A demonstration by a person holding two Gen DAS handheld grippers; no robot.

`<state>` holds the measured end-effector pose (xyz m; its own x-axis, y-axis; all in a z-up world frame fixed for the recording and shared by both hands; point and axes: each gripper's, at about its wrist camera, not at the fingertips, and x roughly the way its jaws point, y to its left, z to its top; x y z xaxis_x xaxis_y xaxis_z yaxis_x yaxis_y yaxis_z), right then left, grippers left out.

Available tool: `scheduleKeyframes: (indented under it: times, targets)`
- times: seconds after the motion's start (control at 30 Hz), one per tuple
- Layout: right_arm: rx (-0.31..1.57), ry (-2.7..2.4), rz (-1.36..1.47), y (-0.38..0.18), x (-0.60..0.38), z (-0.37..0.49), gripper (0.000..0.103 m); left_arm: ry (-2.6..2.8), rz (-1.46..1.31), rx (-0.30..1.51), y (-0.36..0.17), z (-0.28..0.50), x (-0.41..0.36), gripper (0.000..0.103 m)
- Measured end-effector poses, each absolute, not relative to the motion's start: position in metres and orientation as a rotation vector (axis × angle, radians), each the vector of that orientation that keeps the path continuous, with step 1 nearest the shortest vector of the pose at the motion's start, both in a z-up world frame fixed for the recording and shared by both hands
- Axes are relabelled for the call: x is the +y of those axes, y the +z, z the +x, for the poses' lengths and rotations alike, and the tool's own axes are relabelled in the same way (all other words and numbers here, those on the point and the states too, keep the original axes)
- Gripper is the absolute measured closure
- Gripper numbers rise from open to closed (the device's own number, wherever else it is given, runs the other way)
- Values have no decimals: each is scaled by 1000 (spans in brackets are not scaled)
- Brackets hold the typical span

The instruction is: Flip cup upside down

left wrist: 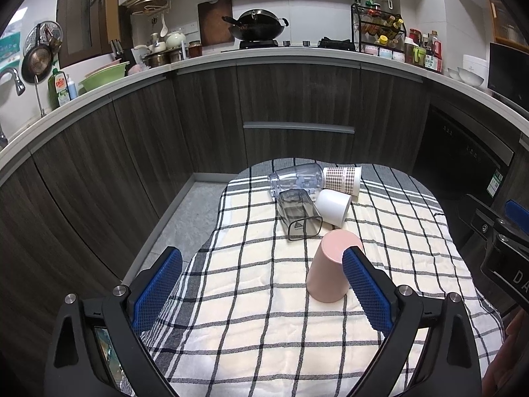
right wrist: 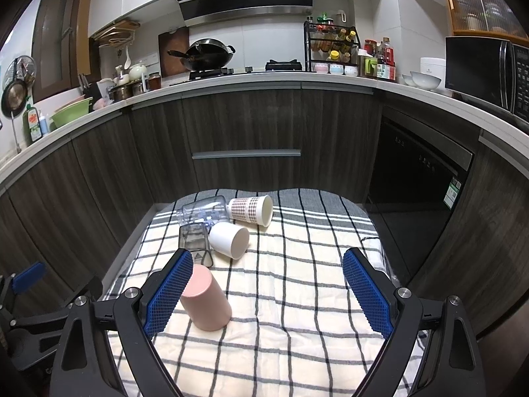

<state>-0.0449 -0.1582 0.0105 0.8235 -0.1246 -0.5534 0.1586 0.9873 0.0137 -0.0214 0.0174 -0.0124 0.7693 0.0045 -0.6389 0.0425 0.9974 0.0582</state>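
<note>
A pink cup (left wrist: 330,269) stands upside down on the checked cloth (left wrist: 251,324); it also shows in the right wrist view (right wrist: 206,301). Behind it lie a dark see-through cup (left wrist: 299,213), a plain white cup (left wrist: 334,206), a clear cup (left wrist: 296,178) and a white cup with a brown pattern (left wrist: 342,178), all on their sides. My left gripper (left wrist: 263,284) is open and empty, the pink cup just inside its right finger. My right gripper (right wrist: 267,294) is open and empty, the pink cup beside its left finger.
The small table ends at the cloth's edges (right wrist: 377,231), with grey floor (left wrist: 185,215) to the left. Dark wood cabinets (left wrist: 297,99) and a white counter (right wrist: 264,77) curve around behind. The right gripper's body (left wrist: 502,241) shows at the left view's right edge.
</note>
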Motion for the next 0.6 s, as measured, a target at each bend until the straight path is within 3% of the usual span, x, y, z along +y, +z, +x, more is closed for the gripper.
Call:
scheduleKeyframes:
  times: [0.6]
  targets:
    - [598, -157, 65, 5, -161, -43, 11, -20, 78, 719, -17, -18, 14, 0]
